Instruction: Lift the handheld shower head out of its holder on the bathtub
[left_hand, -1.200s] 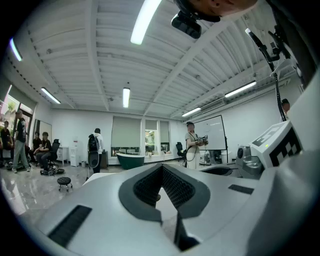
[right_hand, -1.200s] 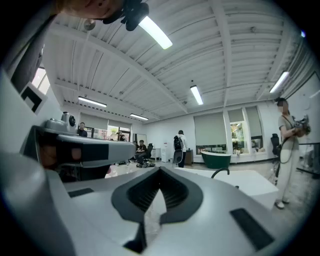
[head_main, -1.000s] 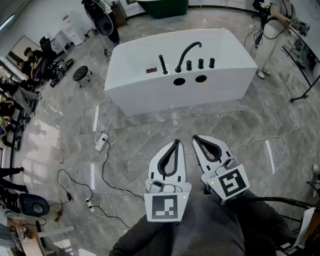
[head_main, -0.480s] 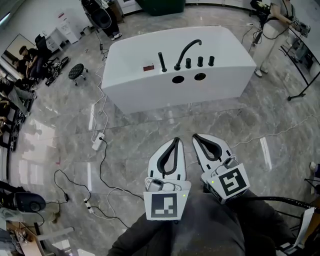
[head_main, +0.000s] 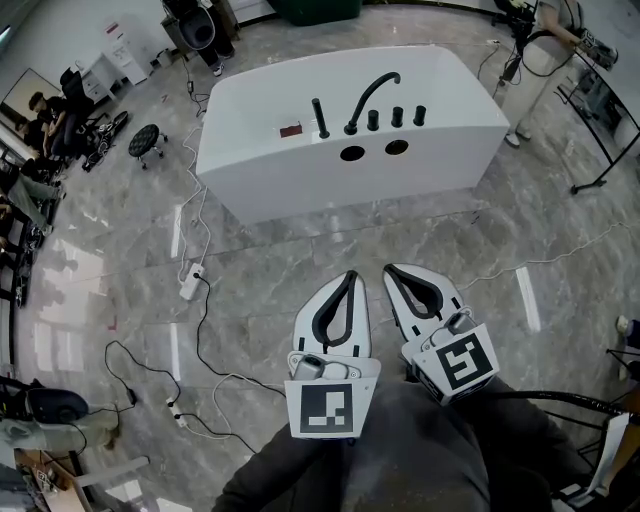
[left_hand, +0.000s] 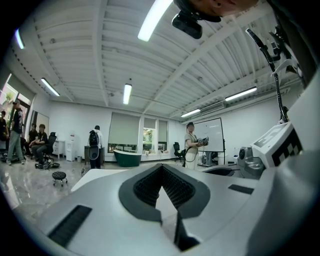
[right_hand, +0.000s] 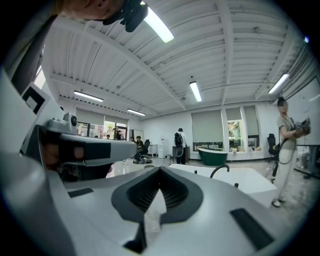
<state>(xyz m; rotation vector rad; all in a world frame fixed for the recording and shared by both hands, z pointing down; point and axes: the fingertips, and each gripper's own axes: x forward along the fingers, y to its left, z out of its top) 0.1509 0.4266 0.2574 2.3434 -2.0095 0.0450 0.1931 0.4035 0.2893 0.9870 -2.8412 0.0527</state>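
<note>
Across the grey marble floor (head_main: 300, 250), well ahead of the person, stands a white oval bathtub (head_main: 400, 185). Nearer, side by side, the white left gripper (head_main: 349, 276) and white right gripper (head_main: 390, 270) each have their fingers (left_hand: 145, 187) pressed together with nothing between them. On the tub's near rim rises a black curved spout (head_main: 375, 92). Just left of it, the slim black handheld shower head (head_main: 320, 117) stands upright in its holder, well apart from both grippers.
</note>
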